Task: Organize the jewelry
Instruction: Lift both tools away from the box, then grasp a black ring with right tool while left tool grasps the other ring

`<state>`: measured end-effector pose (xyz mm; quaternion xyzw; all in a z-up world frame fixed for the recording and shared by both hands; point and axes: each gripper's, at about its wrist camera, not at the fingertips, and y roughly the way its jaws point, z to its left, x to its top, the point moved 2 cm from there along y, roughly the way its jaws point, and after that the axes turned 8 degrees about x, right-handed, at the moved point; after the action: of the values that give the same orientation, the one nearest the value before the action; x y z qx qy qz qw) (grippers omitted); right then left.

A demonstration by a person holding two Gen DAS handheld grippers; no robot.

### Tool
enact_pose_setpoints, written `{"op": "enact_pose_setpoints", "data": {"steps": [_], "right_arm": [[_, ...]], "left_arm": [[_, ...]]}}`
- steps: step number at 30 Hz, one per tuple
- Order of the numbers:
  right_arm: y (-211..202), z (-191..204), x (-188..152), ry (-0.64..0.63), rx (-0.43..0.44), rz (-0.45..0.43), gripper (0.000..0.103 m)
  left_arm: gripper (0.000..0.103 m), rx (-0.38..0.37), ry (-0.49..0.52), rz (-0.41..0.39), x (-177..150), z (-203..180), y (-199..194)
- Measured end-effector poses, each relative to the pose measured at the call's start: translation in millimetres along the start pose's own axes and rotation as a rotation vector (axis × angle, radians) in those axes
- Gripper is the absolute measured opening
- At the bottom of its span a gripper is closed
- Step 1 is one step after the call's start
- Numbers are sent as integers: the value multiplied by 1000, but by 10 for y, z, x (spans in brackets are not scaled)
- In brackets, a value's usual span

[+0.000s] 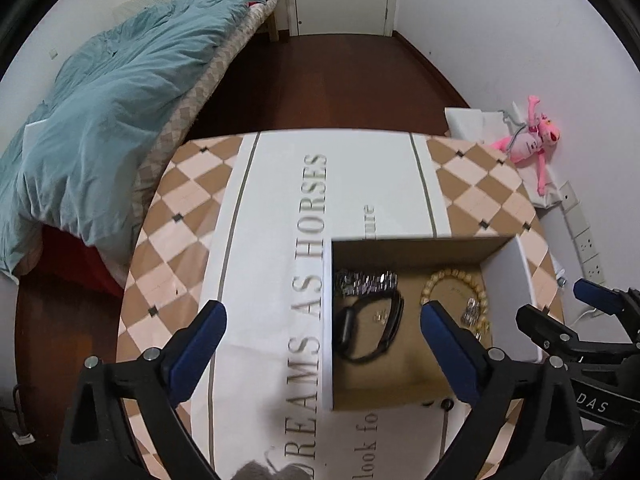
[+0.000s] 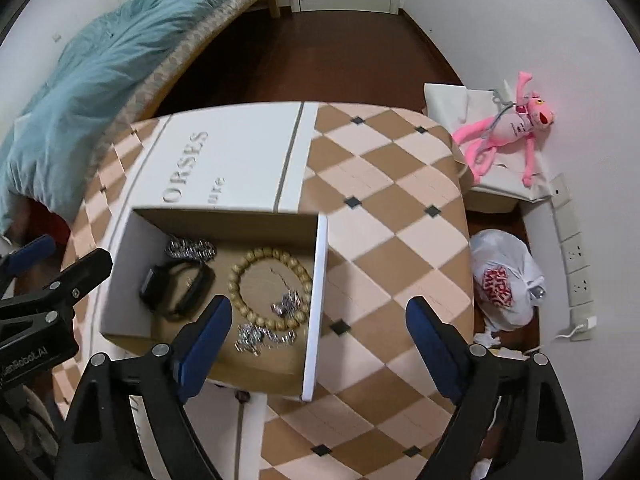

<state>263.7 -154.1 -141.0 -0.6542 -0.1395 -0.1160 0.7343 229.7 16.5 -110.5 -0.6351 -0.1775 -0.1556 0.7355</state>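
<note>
An open cardboard box [image 1: 404, 388] [image 2: 316, 280] sits on the table and holds jewelry. Inside lie a black smartwatch [image 1: 370, 330] [image 2: 176, 284], a silver metal watch band [image 1: 366, 282] [image 2: 191, 249], a wooden bead bracelet [image 1: 454, 280] [image 2: 270, 284] and small silver pieces [image 2: 264, 336]. My left gripper [image 1: 322, 334] is open and empty, hovering over the box's left wall. My right gripper [image 2: 320, 326] is open and empty, above the box's right wall. The right gripper also shows at the right of the left wrist view [image 1: 560, 304].
The table [image 2: 384, 200] has a checkered brown and cream cloth with a white lettered runner [image 1: 280, 240]. A bed with a teal duvet [image 1: 112, 112] stands left. A pink plush toy [image 2: 508, 128], a white plastic bag [image 2: 504, 276] and wall sockets [image 2: 576, 256] are right.
</note>
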Motion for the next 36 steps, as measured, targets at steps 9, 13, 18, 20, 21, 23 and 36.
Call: {"op": "enact_pose_setpoints", "data": {"steps": [9,13,18,20,21,23,36], "right_arm": [[-293,81,-190,8,-7,-72,93],[-430,118,-387,17,15,-110,93],[-281,130,-797,62,57,-122,93],[-140,144,-937,71,65,-114,92],[-53,166,-1006,68,73,-112,92],[114,235,-1113,51,81,-106,85],[551,597,-1187,-94,32,-148,13]], "left_arm": [[100,14,-21,-62,-127,69,-276],[100,27,-48,-88,-288,147,-395],[100,50,-63,-71,-664,228,-323],[100,70,-53,-43,-826,233,-198],[100,78,-50,-28,-891,232,-139],[100,102,-52,-10,-1019,243,-3],[100,166,-56,47,-1319,365,337]]}}
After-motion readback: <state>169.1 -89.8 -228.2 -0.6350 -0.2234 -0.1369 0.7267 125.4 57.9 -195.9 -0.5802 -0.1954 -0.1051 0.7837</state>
